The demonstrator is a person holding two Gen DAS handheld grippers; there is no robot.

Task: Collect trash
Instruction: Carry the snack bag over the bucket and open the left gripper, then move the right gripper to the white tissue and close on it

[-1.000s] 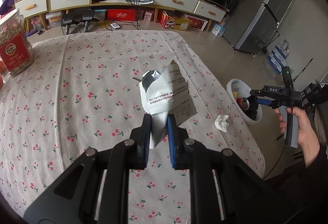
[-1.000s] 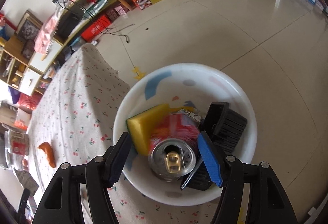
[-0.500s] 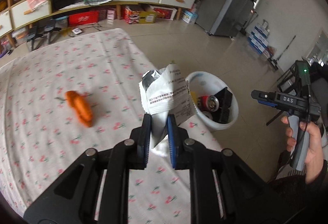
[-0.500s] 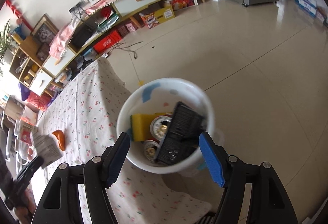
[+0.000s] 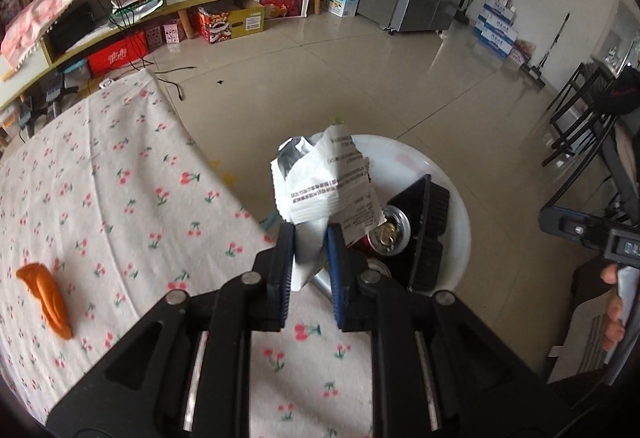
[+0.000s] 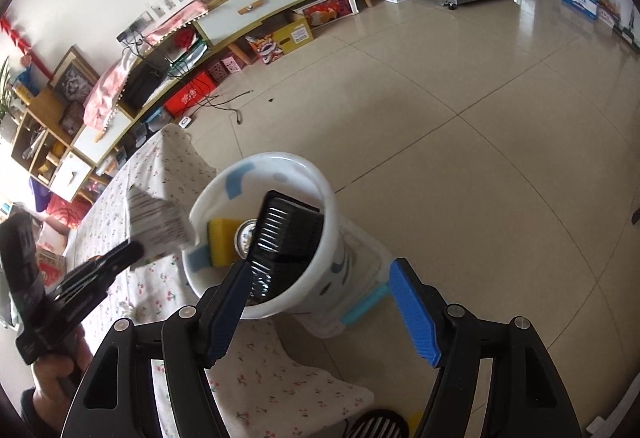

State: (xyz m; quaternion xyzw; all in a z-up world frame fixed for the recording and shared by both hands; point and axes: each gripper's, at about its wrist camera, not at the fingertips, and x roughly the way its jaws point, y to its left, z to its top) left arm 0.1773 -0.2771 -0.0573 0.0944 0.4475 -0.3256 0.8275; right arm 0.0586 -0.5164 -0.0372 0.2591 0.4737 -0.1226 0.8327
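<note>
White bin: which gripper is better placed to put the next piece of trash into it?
Left. The left gripper is shut on the torn wrapper, held near the white bin. The right gripper is empty, its jaws opening.

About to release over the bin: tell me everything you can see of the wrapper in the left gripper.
The torn snack wrapper is white with black printed text outside and silvery foil inside, crumpled and ripped open at its top. It stands upright, its lower end pinched between the left gripper pads. It hangs beside the table edge, above the near rim of the white trash bin; nothing else touches it.
</note>
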